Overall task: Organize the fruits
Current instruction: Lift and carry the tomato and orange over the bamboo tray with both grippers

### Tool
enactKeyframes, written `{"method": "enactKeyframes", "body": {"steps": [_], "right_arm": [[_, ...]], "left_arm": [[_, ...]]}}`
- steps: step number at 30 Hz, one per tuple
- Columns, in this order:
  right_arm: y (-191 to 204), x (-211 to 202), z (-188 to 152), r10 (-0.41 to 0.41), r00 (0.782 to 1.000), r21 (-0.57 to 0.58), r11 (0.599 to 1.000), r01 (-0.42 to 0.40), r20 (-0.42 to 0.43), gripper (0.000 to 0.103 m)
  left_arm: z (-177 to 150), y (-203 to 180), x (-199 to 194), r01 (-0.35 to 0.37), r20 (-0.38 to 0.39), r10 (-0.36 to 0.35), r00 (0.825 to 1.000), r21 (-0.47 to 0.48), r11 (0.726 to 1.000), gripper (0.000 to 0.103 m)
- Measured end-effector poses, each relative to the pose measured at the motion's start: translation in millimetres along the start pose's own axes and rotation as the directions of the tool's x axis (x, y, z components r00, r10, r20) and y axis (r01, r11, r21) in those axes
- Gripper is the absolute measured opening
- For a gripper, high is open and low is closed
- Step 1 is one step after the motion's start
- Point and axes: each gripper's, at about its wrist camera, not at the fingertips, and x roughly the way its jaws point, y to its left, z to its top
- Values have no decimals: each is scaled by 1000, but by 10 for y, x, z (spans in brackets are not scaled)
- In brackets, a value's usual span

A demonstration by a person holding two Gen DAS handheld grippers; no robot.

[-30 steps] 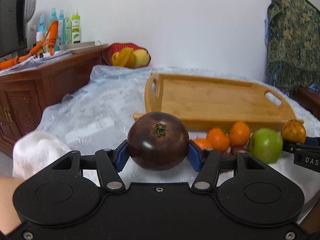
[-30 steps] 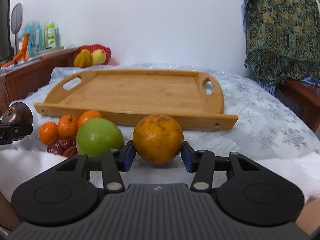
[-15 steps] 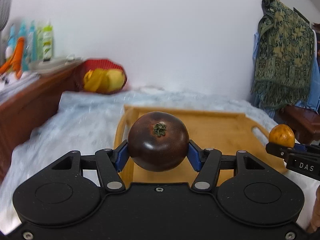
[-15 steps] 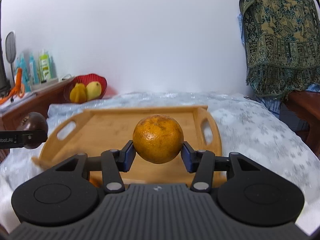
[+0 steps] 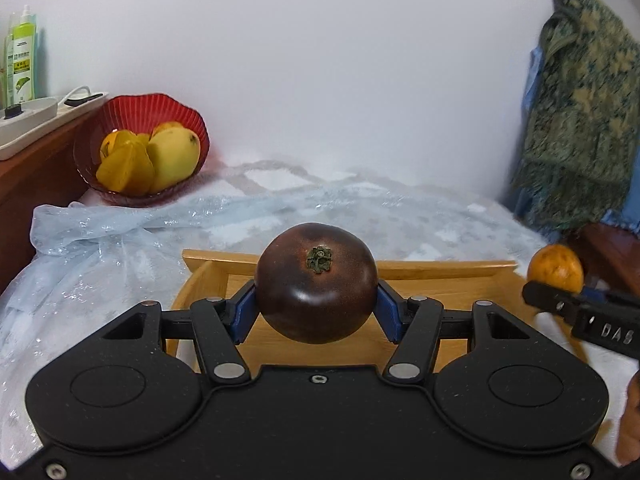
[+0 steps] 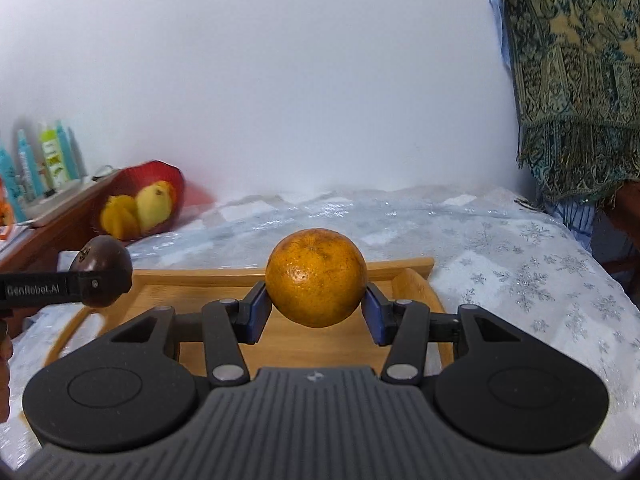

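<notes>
Fruit rides in both grippers above a wooden tray (image 5: 440, 270) on a table draped in clear plastic over a snowflake cloth (image 6: 520, 264). At far left, on a wooden cabinet (image 5: 36, 168), stand a green bottle (image 5: 22, 64) and a white power strip (image 5: 28, 116); beside them a red bowl (image 5: 120, 116) holds mangoes (image 5: 174, 160), well apart from the tray. Left of centre, the left gripper (image 5: 316, 308) pinches a dark, near-black tomato (image 5: 316, 284) between its blue pads, stem toward the camera, held over the tray's left half. To the right, the right gripper (image 6: 316, 306) clamps an orange (image 6: 316, 278) the same way, over the tray's right half near its curved handle (image 6: 416, 284). Each view catches the other tool at its edge, the two fruits side by side and apart. At far right a patterned shawl (image 6: 572, 80) hangs by the wall. The step in hand looks like the carry: both pieces hover above the tray floor, neither set down. The next move likely calls for lowering each fruit until it rests on the wood, then spreading the jaws gently, since both are round and could roll toward the rim once freed.
</notes>
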Motion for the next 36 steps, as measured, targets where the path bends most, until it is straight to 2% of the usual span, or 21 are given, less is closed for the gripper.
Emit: {"method": "enactKeyframes", "body": {"steps": [4,13,20,36], "right_arm": [[-11,241,-2,-17,998,-15,1000,16,-52,53],[-36,530,-23,-52,992,-11,999,51,-115,53],[-2,640,-63,-67,986,-23,998,64,-152,53],[53,686,-84,-85,983,-32,996,81,-163,55]], "left_arm": [[-119,0,243,-5,-40,5,999,10,1000,58],[-265,65,425,-13,-90,13,996,-4,1000,58],[-275,53,470,-20,-99,20,995,7,1000,58],[-298,13,465,-26,-90,30,995,45,999,58]]}}
